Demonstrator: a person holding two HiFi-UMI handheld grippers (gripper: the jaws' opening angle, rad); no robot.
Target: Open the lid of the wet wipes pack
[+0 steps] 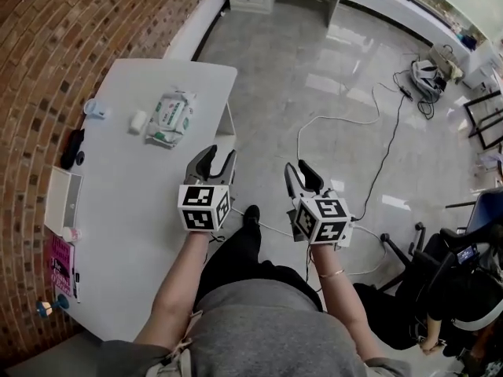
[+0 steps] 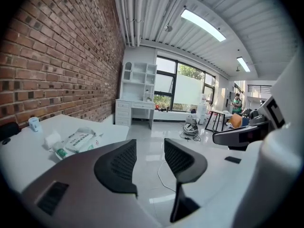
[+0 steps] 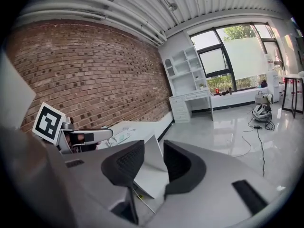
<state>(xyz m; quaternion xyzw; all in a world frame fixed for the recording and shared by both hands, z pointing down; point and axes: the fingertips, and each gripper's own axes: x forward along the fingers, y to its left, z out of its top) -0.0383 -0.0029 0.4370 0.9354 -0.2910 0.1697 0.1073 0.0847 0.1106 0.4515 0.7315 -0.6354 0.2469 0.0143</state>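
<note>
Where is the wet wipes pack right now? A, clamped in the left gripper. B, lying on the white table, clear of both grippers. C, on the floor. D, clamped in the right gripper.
B: the wet wipes pack lies on the white table, while the left gripper and right gripper are nearer the person, jaws apart and holding nothing.

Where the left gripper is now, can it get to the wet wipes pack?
Probably yes. The left gripper is open and empty near the edge of the table, and the wet wipes pack lies on the table ahead of it, a little to its left, with only bare tabletop between them.
</note>
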